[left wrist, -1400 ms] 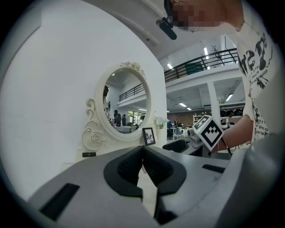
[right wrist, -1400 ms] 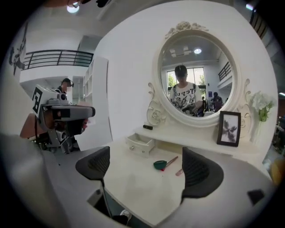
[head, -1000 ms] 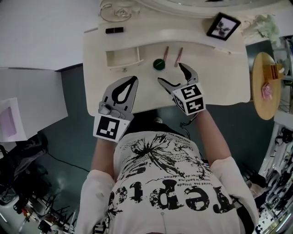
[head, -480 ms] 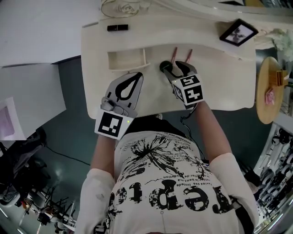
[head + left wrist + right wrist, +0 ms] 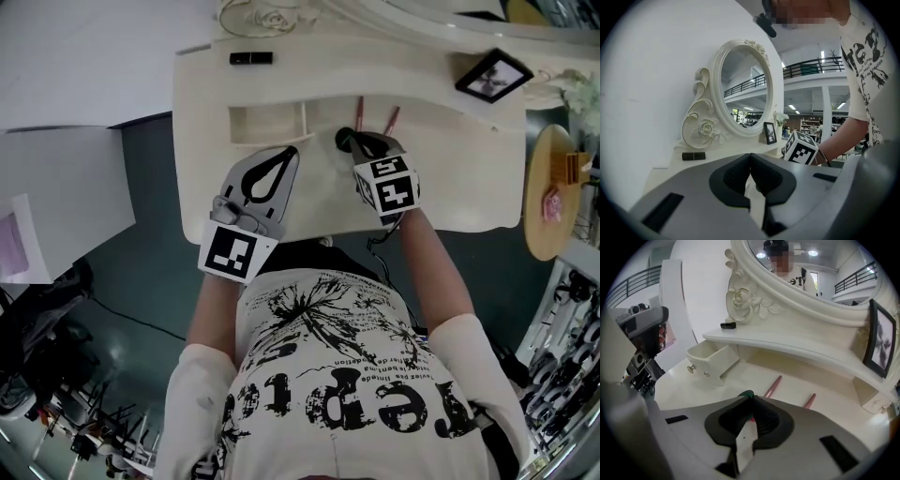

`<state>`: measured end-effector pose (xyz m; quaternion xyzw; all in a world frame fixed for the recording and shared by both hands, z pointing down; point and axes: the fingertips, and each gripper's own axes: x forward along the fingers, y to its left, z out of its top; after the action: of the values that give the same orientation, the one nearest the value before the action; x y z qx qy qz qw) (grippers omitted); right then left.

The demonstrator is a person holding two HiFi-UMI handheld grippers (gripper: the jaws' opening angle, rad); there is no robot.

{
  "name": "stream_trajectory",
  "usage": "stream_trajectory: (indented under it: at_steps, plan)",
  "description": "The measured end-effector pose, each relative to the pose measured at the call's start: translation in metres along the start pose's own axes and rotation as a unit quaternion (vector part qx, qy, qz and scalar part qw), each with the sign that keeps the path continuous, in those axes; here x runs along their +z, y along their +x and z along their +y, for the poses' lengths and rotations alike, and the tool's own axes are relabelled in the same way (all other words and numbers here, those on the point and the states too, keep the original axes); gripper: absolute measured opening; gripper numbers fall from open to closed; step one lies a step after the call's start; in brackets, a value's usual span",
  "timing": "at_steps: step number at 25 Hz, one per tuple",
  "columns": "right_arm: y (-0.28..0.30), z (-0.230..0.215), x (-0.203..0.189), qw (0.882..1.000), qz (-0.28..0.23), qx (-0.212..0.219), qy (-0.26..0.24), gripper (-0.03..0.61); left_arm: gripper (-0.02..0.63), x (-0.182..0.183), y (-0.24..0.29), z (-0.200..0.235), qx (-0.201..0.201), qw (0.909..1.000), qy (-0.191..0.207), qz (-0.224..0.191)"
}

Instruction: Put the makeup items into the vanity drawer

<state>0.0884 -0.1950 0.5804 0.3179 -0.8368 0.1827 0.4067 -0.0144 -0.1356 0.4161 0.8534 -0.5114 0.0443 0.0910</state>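
Two pink pencils [image 5: 359, 112] [image 5: 772, 386] lie apart on the cream desk [image 5: 450, 178], angled toward each other, just beyond a small round green pot [image 5: 345, 141] [image 5: 746, 393]. The right gripper [image 5: 361, 141] [image 5: 751, 397] points steeply down at that pot. Its jaws have just been closing and now stand pressed together, with the green rim showing at their tips. Whether they pinch the pot's edge or only touch it cannot be told. The left gripper [image 5: 289, 150] [image 5: 750, 154] hangs nearly level above the desk's front, its jaws shut tight with nothing between them. It points at the vanity drawer [image 5: 267, 122] [image 5: 710, 363], which stands pulled open just left of the pot. A black lipstick [image 5: 251, 58] [image 5: 693, 155] lies on the raised shelf behind the drawer, beside the base of the oval mirror [image 5: 745, 89].
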Motion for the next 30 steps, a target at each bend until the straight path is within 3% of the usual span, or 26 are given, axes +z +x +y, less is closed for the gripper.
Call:
stream_trajectory:
  at_steps: [9, 17, 24, 30]
  plan:
    - [-0.04, 0.01, 0.055, 0.998, -0.058, 0.008, 0.002, 0.038, 0.014, 0.026, -0.014, 0.006, 0.005, 0.9996, 0.008, -0.027]
    - [-0.046, 0.057, 0.109, 0.994, -0.098, 0.046, -0.033, 0.038, 0.014, 0.047, -0.04, 0.027, 0.031, 0.9979, 0.024, -0.052]
    - [-0.011, 0.115, 0.128, 0.989, -0.089, 0.098, -0.064, 0.04, 0.014, 0.045, -0.073, 0.061, 0.081, 0.9953, 0.015, -0.051]
    - [0.014, 0.135, 0.13, 0.989, -0.078, 0.112, -0.06, 0.046, 0.014, 0.036, -0.088, 0.08, 0.107, 0.9934, 0.003, -0.042]
